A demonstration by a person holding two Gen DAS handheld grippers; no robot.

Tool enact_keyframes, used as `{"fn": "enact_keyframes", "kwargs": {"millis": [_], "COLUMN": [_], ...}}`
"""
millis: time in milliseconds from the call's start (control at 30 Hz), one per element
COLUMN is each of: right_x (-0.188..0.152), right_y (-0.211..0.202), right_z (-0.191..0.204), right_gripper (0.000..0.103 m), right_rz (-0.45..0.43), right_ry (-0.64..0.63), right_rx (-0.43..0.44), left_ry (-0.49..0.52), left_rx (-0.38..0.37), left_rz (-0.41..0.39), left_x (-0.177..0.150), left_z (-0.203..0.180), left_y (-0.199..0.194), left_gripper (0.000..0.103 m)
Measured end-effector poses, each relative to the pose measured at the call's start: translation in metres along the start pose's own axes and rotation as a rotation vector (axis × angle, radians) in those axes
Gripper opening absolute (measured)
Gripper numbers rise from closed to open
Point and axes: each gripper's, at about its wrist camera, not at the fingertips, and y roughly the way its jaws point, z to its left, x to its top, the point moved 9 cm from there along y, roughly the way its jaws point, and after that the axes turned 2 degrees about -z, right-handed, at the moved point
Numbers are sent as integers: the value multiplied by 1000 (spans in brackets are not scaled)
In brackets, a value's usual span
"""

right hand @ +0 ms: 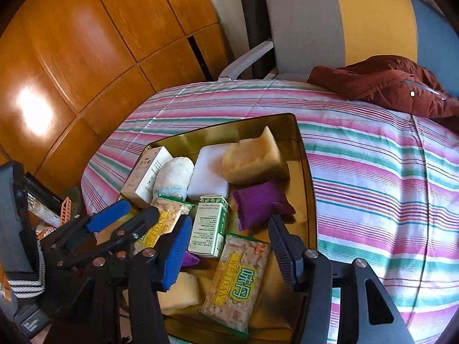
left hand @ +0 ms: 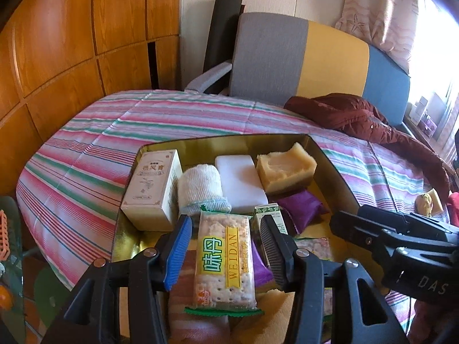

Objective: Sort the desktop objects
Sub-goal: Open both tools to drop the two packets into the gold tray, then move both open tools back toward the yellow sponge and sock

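Observation:
A gold tin tray (left hand: 332,166) on the striped cloth holds a white box (left hand: 152,186), a rolled white sock (left hand: 200,186), a white block (left hand: 241,183), a yellow soap chunk (left hand: 287,169), a purple packet (left hand: 301,209) and a green-white carton (right hand: 209,229). My left gripper (left hand: 225,219) is open around a WEIDAN cracker packet (left hand: 223,263), with a gap at each pad. My right gripper (right hand: 229,219) is open above a second cracker packet (right hand: 238,283) in the tray. The left gripper (right hand: 136,209) also shows at the left of the right wrist view.
The striped cloth (right hand: 373,172) spreads to the right and far side of the tray. A brown jacket (right hand: 387,83) lies at the back right before a grey, yellow and blue chair (right hand: 344,23). Wooden cabinet doors (right hand: 86,57) stand at left. A small yellowish object (left hand: 427,200) lies on the cloth at right.

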Motion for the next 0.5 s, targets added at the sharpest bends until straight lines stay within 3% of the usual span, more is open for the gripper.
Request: {"fn": "enact_keyframes", "kwargs": {"millis": [500], "right_x": [-13], "right_y": [-37], "right_z": [-1], "right_gripper": [68], "right_rz": [-69], "right_ry": [-33], "right_rx": [-87], "left_ry": [17], "left_rx": [-13], "left_rz": [-48], "left_x": [-4], "left_z": [-6], "left_y": [-31], "left_gripper": [51]}}
